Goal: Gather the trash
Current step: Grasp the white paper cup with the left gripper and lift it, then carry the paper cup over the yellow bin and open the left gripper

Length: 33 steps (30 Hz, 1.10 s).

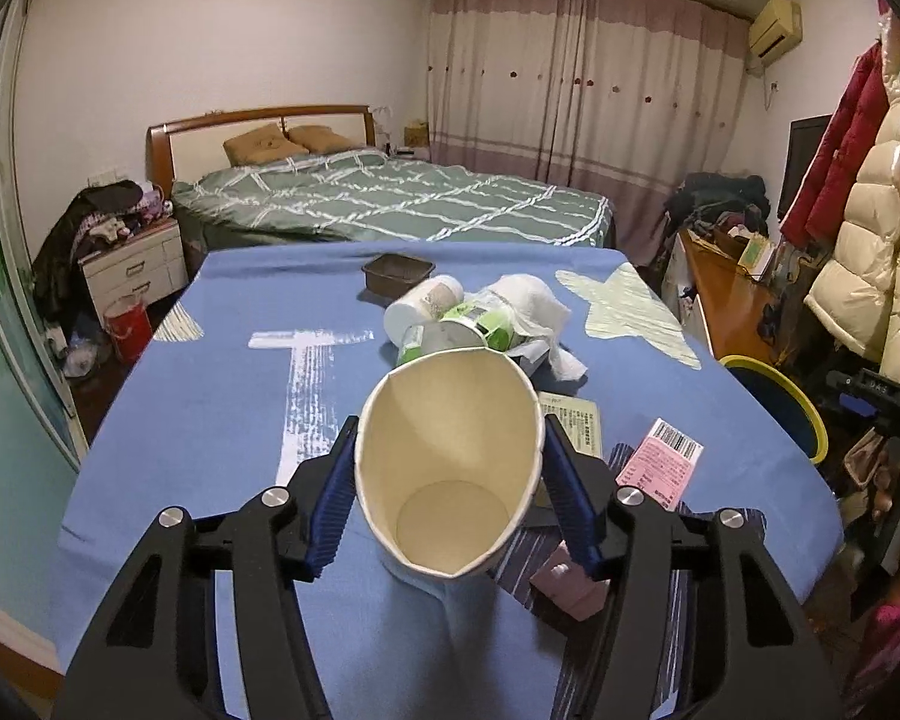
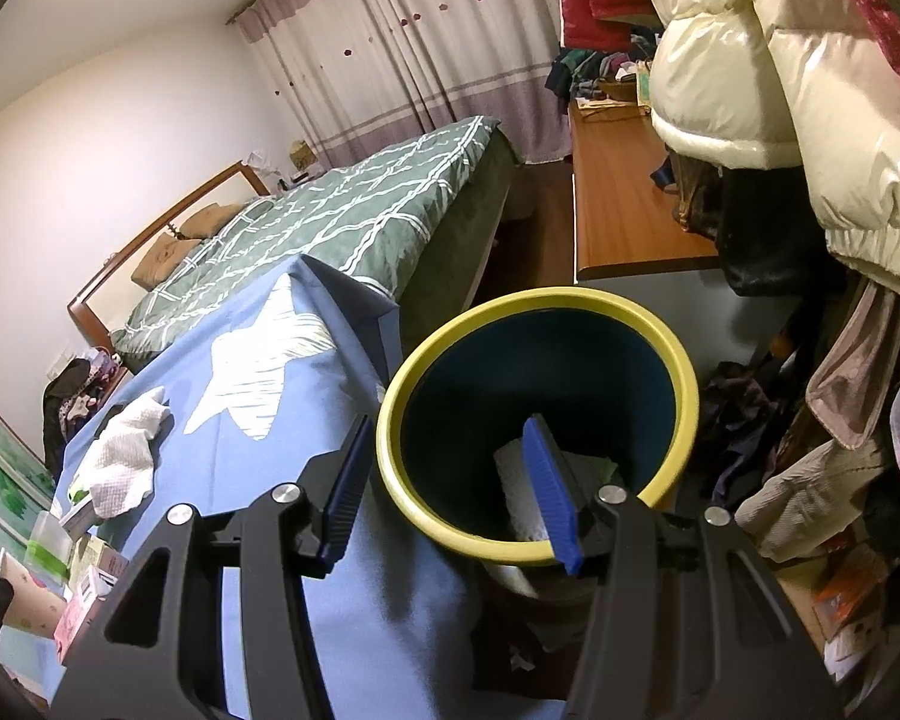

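Partly done, judging by the white paper already lying inside the bin (image 2: pixel 687 360), seen past the right hand-held gripper (image 2: pixel 450 489), whose jaws stand spread and empty over the near rim.

Next piece in hand: paper cup (image 1: pixel 450 468) pinched between the blue pads of the left hand-held gripper (image 1: pixel 450 495), walls squeezed into an oval. Mouth turned back toward the camera, base farther from it; long axis roughly in line with the fingers, tilted down toward the table (image 1: pixel 210 408).

Still to collect, ahead of the left hand-held gripper: white bottle (image 1: pixel 420 306), green-labelled container (image 1: pixel 480 327), crumpled tissue (image 1: pixel 534 306), dark tray (image 1: pixel 397 271). To its right: printed leaflet (image 1: pixel 573 420), pink packet (image 1: pixel 663 465).
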Each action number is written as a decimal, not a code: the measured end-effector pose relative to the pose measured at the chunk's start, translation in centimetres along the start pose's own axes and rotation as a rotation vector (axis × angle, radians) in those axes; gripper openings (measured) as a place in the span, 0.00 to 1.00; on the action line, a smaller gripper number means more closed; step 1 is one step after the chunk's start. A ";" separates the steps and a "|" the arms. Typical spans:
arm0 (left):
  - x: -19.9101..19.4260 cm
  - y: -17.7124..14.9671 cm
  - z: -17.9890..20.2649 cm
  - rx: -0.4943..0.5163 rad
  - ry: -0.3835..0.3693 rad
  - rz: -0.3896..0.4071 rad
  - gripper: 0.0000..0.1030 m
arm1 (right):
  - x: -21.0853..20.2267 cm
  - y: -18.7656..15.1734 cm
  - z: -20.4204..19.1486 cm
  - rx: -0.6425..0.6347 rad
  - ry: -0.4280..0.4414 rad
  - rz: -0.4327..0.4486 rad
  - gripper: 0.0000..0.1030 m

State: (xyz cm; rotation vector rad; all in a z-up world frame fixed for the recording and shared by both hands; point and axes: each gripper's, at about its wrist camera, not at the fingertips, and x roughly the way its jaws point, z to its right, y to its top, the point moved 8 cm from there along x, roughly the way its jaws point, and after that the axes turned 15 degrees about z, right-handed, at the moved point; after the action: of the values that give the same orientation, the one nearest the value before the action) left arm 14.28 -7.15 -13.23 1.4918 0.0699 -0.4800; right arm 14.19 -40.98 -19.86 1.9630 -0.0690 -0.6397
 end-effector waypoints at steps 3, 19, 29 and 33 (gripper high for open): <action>-0.1 0.3 0.3 -0.002 -0.007 -0.001 0.56 | -0.2 0.2 0.3 0.003 -0.002 0.001 0.49; 0.0 8.7 13.0 0.117 -0.242 0.112 0.56 | -2.3 2.0 3.7 0.044 -0.014 0.065 0.49; 5.9 8.3 28.8 0.211 -0.479 0.021 0.56 | -3.1 1.9 8.1 0.061 -0.055 0.072 0.49; 8.7 6.8 35.3 0.245 -0.554 -0.035 0.56 | -3.2 1.4 9.7 0.058 -0.081 0.062 0.49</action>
State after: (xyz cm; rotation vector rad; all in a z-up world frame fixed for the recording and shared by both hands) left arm 15.83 -43.46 -6.38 1.5464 -0.4116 -0.9396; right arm 7.29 -48.55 -20.65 1.9819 -0.1997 -0.6829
